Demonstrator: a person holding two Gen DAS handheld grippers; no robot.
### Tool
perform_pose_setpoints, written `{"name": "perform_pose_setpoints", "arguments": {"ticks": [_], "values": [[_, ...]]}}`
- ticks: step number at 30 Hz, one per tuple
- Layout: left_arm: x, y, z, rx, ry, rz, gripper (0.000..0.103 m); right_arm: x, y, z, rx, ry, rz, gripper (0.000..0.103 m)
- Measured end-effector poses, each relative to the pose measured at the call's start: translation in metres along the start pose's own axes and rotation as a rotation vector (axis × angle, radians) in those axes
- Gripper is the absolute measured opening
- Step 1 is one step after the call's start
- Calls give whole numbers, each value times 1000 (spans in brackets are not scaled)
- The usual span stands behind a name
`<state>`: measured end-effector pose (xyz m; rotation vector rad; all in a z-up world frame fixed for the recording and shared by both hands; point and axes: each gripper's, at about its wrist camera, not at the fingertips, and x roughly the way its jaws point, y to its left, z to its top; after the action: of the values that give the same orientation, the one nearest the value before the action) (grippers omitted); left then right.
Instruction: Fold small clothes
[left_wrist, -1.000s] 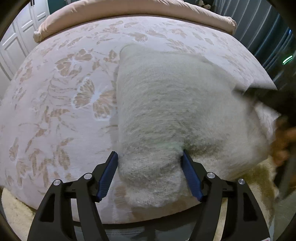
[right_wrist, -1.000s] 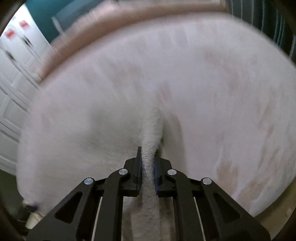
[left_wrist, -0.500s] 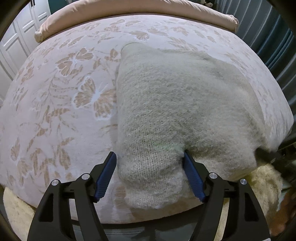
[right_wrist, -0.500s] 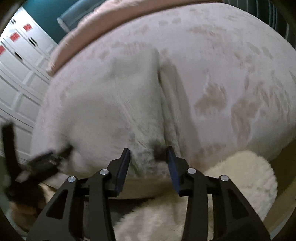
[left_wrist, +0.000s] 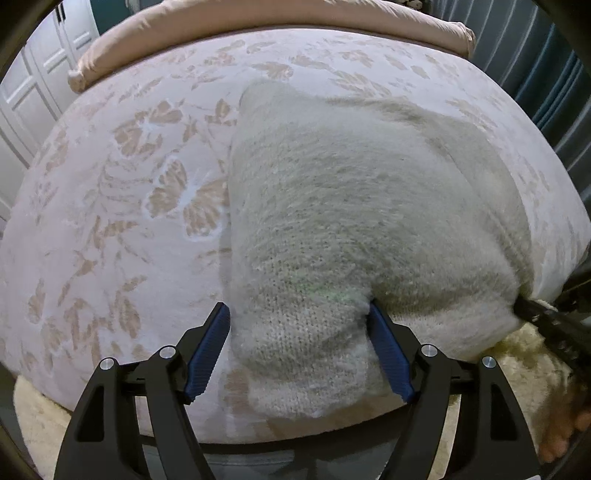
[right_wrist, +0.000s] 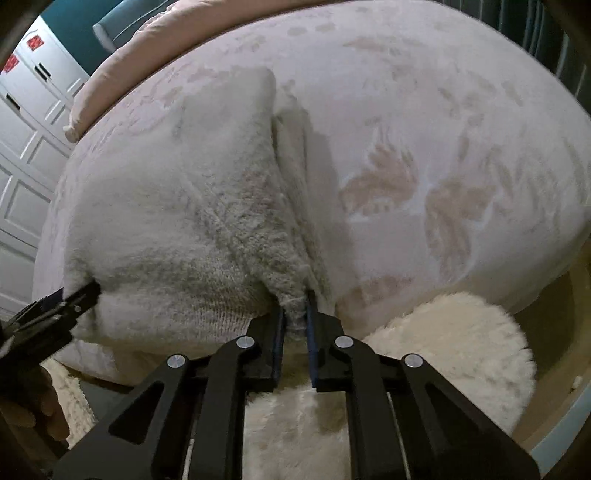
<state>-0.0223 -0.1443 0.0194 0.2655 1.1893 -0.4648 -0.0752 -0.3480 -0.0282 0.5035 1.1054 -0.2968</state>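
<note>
**One knit sweater, two grippers at its near edge**

One fuzzy pale knit sweater (left_wrist: 332, 206) lies on the floral bedspread (left_wrist: 110, 192), and it's the only garment in sight. In the left wrist view it fills the centre and right of the frame, its long axis running from the lower centre up toward a corner at the upper middle, the near end drooping over the bed's edge.

The left gripper (left_wrist: 299, 354) sits at the bottom centre, its two blue-padded fingers spread wide either side of that hanging end, with the knit bulging between them and meeting both pads; not pinched flat.

Over in the right wrist view, the right gripper (right_wrist: 295, 332) at lower centre has its jaws drawn nearly together on a bunched fold of the sweater (right_wrist: 184, 206), clamped tight. The sweater spreads to the left half of that frame.

One cream shaggy rug (right_wrist: 443, 350) shows below the bed. One long pinkish pillow (left_wrist: 258, 18) lines the top edge.
</note>
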Motion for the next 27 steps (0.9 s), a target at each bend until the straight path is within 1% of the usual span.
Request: {"name": "perform_pose_setpoints", "arguments": {"ticks": [1, 5, 7, 11, 15, 18, 20, 22, 23, 24, 26, 27], "values": [[0, 0, 0, -3, 1, 1, 74, -4, 3, -1, 1, 3, -6, 15], [0, -1, 0, -4, 1, 13, 75, -24, 7, 3, 16, -32, 9, 20], [0, 0, 0, -1, -1, 20, 75, -37, 12, 8, 20, -69, 15, 20], [-3, 4, 0, -23, 6, 6, 76, -55, 33, 23, -24, -138, 29, 20], [-14, 14, -1, -50, 11, -26, 77, -51, 66, 44, -60, -144, 113, 20], [-24, 25, -6, -67, 10, -30, 77, -48, 96, 52, -117, -143, 166, 20], [-31, 33, -11, -75, 5, -17, 77, -42, 117, 55, -159, -140, 180, 20], [-36, 42, -16, -87, 0, 12, 76, -26, 136, 57, -177, -108, 200, 20], [-37, 46, -17, -94, -1, 25, 76, -10, 145, 57, -180, -68, 226, 20], [-39, 52, -19, -106, 0, 37, 76, 1, 151, 55, -188, -42, 227, 20], [-39, 63, -22, -138, 10, 49, 76, 46, 168, 44, -262, 73, 190, 20], [-38, 68, -22, -150, 14, 50, 76, 56, 173, 39, -289, 55, 187, 20]]}}
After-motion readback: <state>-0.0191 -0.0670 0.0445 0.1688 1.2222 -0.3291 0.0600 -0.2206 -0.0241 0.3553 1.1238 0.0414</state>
